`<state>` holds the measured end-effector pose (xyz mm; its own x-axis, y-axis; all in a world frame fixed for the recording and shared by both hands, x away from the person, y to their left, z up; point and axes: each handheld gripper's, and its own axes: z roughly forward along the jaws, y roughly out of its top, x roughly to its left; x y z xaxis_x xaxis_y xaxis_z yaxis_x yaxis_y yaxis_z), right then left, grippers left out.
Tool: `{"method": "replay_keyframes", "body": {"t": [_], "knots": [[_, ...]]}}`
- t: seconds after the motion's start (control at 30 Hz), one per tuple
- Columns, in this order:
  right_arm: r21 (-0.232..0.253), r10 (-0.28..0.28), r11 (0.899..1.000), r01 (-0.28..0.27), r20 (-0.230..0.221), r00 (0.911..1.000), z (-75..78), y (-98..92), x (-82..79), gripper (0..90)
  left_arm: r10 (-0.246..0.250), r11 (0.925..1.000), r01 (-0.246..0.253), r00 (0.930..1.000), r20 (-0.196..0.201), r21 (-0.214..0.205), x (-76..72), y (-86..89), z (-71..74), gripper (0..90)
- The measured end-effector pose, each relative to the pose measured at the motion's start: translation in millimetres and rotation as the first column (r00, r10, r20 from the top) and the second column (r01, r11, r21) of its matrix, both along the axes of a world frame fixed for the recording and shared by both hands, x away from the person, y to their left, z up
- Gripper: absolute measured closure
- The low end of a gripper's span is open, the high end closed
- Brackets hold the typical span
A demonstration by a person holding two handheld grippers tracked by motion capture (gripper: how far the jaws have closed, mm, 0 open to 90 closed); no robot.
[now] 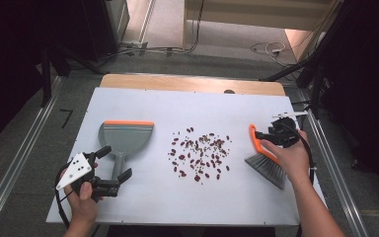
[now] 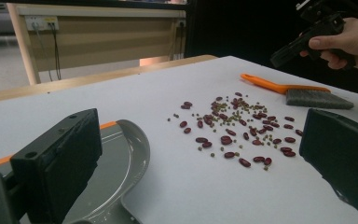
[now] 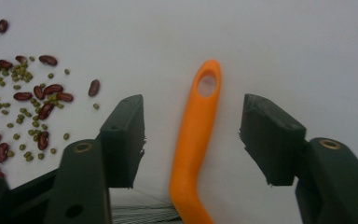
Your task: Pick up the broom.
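In the high view, a white table [image 1: 143, 207] is being looked down on, with a pile of beans [image 1: 200, 153] lying scattered near its middle. A grey dustpan [image 1: 125, 139] with an orange front edge is lying to the left of the beans, its handle pointing toward the person. The left gripper [image 1: 115, 164] is being held low over that handle with its jaws spread, one on each side of the handle and touching nothing. At the right side of the table, a brush [image 1: 264, 158] with an orange handle and grey bristles is lying flat, and the right gripper [image 1: 262, 138] is being held directly over its handle.

In the left gripper view, the two black jaws are being kept wide apart with nothing between the pads. The dustpan [image 2: 116, 163] is being seen just beside the left jaw, the beans [image 2: 235, 126] ahead, and the brush [image 2: 303, 93] beyond them under the other hand.

In the right gripper view, the orange handle of the brush [image 3: 196, 135] is lying between the jaws, which are standing partly open, a gap being left on either side; the handle is not being pinched. The beans [image 3: 23, 102] are being seen to the left.
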<state>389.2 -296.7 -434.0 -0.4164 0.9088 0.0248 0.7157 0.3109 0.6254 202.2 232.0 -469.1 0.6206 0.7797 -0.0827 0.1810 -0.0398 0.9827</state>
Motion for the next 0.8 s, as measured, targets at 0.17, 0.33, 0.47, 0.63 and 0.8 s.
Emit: {"method": "replay_keyframes", "body": {"t": [0.17,0.33,0.47,0.63,0.8], "knots": [[-0.09,0.028,0.995,-0.034,-0.067,0.9974,-11.1,11.8,5.8,47.1,-0.002,1.0,0.002,1.0,-0.003,0.002,0.0,-1.0,-0.2,0.1],[-0.134,-0.014,0.991,-0.003,-0.127,0.9918,-21.2,18.8,12.4,48.8,-0.011,0.9999,0.011,0.9999,-0.008,0.009,0.4,-0.9,-1.0,0.1],[-0.158,-0.029,0.987,0.003,-0.161,0.9865,-28.4,20.7,15.1,52.0,-0.023,0.9997,0.023,0.9997,-0.01,0.008,0.5,-0.3,-0.5,0.2],[-0.175,-0.063,0.984,0.028,-0.199,0.978,-36.9,22.2,15.8,56.6,-0.027,0.9996,0.027,0.9995,-0.013,0.007,0.8,-0.4,-0.9,0.2],[-0.134,-0.105,0.988,0.078,-0.213,0.9713,-40.1,19.0,16.1,56.9,-0.03,0.9995,0.03,0.9994,-0.016,0.012,1.3,-1.6,-1.2,0.3]]}}
